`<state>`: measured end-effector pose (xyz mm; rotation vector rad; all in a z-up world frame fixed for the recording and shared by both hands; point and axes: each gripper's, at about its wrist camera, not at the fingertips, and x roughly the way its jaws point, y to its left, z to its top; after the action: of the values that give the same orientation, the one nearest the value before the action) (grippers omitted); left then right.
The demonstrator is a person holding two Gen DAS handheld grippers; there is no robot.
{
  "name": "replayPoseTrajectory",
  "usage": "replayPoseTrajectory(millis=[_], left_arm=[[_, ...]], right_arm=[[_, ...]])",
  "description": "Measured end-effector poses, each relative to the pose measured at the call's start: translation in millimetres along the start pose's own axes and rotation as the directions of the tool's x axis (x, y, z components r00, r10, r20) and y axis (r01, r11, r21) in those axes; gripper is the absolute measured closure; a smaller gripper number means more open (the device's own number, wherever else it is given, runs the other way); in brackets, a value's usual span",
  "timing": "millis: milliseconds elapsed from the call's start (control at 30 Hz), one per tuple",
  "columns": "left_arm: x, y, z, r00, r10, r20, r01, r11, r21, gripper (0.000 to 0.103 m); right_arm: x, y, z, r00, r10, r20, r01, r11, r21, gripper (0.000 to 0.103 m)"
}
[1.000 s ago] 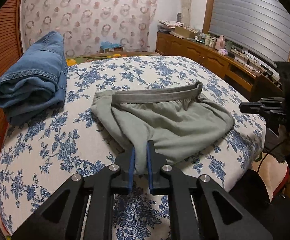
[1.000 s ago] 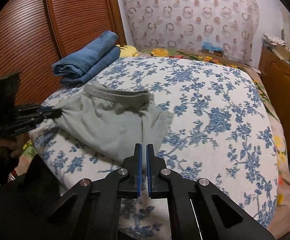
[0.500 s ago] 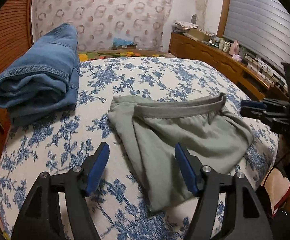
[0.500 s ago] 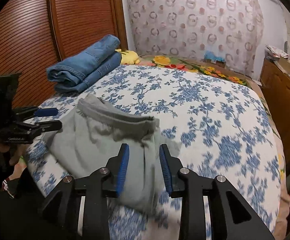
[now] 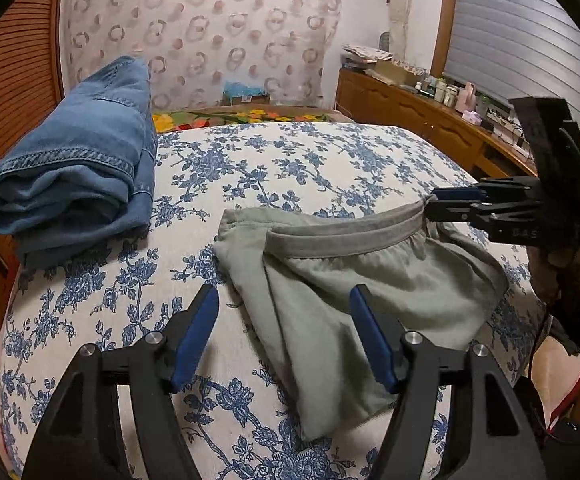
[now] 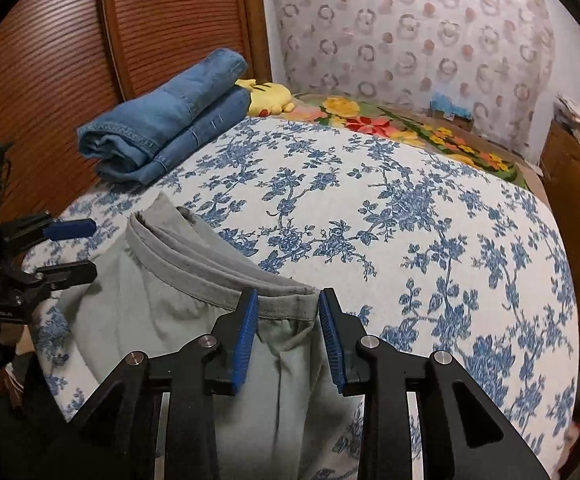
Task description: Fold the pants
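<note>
Here both tools (image 5: pixel 284 336) (image 6: pixel 288 336) agape, tilted over pants (image 5: pixel 370 280).

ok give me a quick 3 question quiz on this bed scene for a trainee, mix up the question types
1. True or false: the left hand-held gripper is clamped on the grey-green pants.
2. Multiple choice: the right hand-held gripper sits at the pants'
A. leg hem
B. grey waistband
C. middle fold
3. Short answer: what lies folded at the far left of the floral bedspread?

Key:
1. False; its jaws stand wide apart, with one side of the pants below them.
2. B; the waistband's end lies between the open pads.
3. Blue jeans.
</note>
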<state>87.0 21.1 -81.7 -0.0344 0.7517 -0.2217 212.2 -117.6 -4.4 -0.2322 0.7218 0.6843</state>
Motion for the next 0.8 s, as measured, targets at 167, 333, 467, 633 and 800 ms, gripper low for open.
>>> replayPoseTrajectory(millis=[167,333,467,633,800], left_arm=[[2.0,1.2,0.8,1.000,0.003,-0.003,-0.003,1.000,0.001,0.034],[3.6,0.1,-0.1,1.000,0.005,-0.008,-0.005,1.000,0.005,0.034],[4.6,-1.7,-0.3,1.000,0.008,-0.012,-0.008,1.000,0.014,0.034],[4.7,-2.5,0.8,1.000,0.009,-0.011,-0.009,1.000,0.016,0.034],[5.1,-3.3,0.4,1.000,0.011,-0.010,-0.010,1.000,0.018,0.034]], right_arm=[[8.1,-12.9,3.0,1.000,0.020,-0.005,-0.020,0.999,0.036,0.096],[9.4,-26.8,1.0,0.999,-0.039,0.010,0.037,0.991,0.126,0.097],[11.3,-19.9,1.7,0.998,-0.058,0.013,0.056,0.992,0.110,0.097],[10.5,-17.0,2.6,0.997,-0.081,0.020,0.079,0.991,0.104,0.097],[5.1,-18.9,0.6,0.994,-0.101,0.031,0.097,0.988,0.119,0.097]])
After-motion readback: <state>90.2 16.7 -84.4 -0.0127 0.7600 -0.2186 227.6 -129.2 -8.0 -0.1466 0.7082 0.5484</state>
